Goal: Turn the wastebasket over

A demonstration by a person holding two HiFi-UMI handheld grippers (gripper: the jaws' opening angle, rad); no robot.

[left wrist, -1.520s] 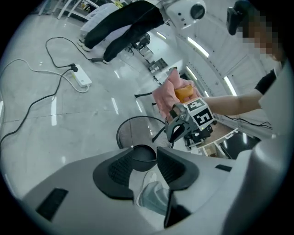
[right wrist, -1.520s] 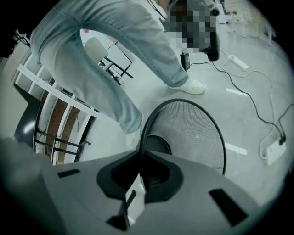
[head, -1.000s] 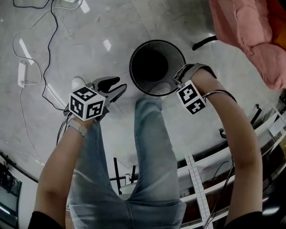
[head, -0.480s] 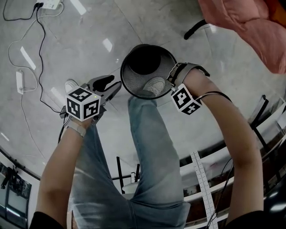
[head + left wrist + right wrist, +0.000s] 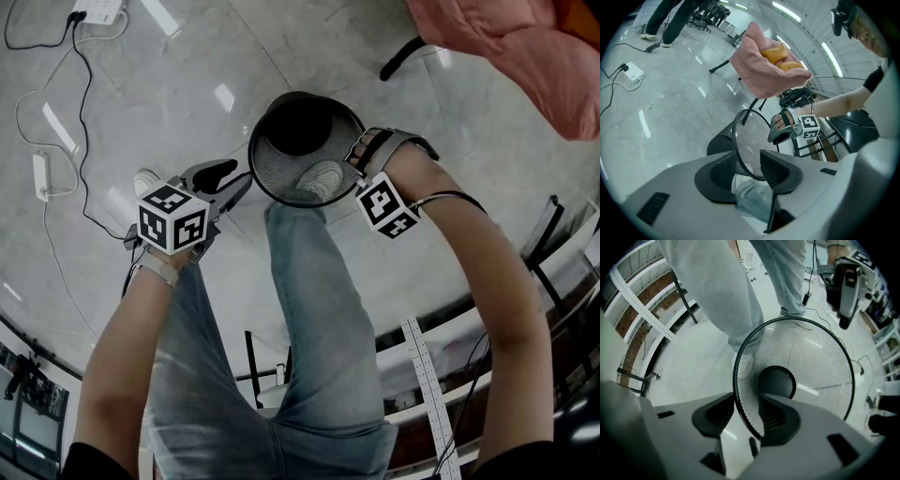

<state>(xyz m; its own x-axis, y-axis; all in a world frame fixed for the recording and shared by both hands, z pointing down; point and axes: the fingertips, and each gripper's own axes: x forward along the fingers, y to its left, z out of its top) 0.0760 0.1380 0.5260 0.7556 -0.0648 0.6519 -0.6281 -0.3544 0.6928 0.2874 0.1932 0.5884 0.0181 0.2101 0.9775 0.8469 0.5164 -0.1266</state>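
Right gripper [image 5: 745, 406] has just been opening its jaws, now loose astride the wastebasket [image 5: 272, 167] rim; left gripper [image 5: 749, 164] gapes unclenched beside it.

open floor [image 5: 309, 47] beyond wastebasket [image 5: 277, 175], leg [image 5: 309, 281] against near rim

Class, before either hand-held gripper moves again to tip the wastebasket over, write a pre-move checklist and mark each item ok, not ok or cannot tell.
1. Left hand-held gripper astride the wastebasket rim: ok; the rim runs between its jaws, which stand apart.
2. Right hand-held gripper gripping: not ok; its jaws have just been opening, with the mesh wall between them unpressed.
3. Basket empty: ok; only its dark base shows inside.
4. Already turned over: not ok; the opening faces up.
5. Shoe clear of the basket: cannot tell; it shows through the mesh, close by.
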